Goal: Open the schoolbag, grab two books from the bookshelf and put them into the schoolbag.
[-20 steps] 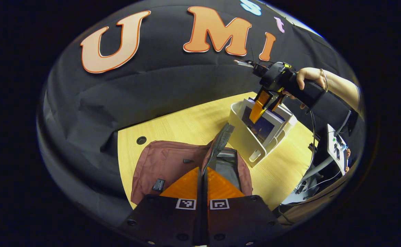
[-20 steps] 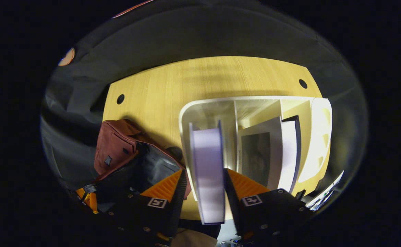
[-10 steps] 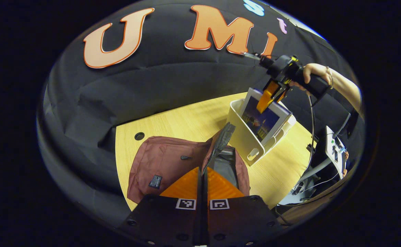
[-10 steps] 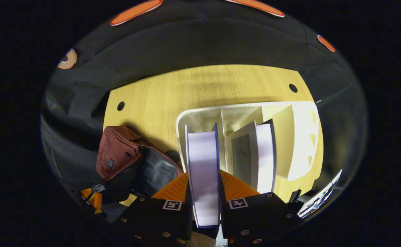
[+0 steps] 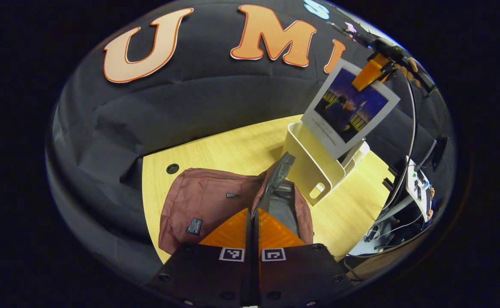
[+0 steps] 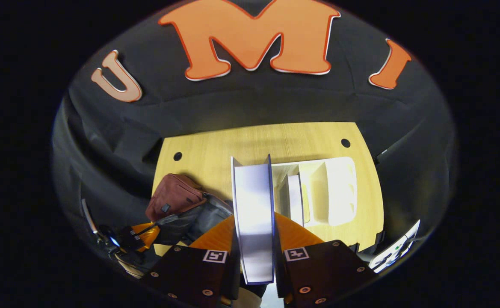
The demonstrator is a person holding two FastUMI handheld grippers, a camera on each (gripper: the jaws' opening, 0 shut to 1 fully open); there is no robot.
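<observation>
Before me lies the pale wooden table [image 6: 250, 143] — two round cable holes in it — and off its edge, a white device [image 5: 416, 184] trailing wires.

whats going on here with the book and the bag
A person works two handheld grippers. The right gripper is shut on a book, held in the air above the white bookshelf, where another book stands. The left gripper pinches the open edge of the red schoolbag on the wooden table.
</observation>
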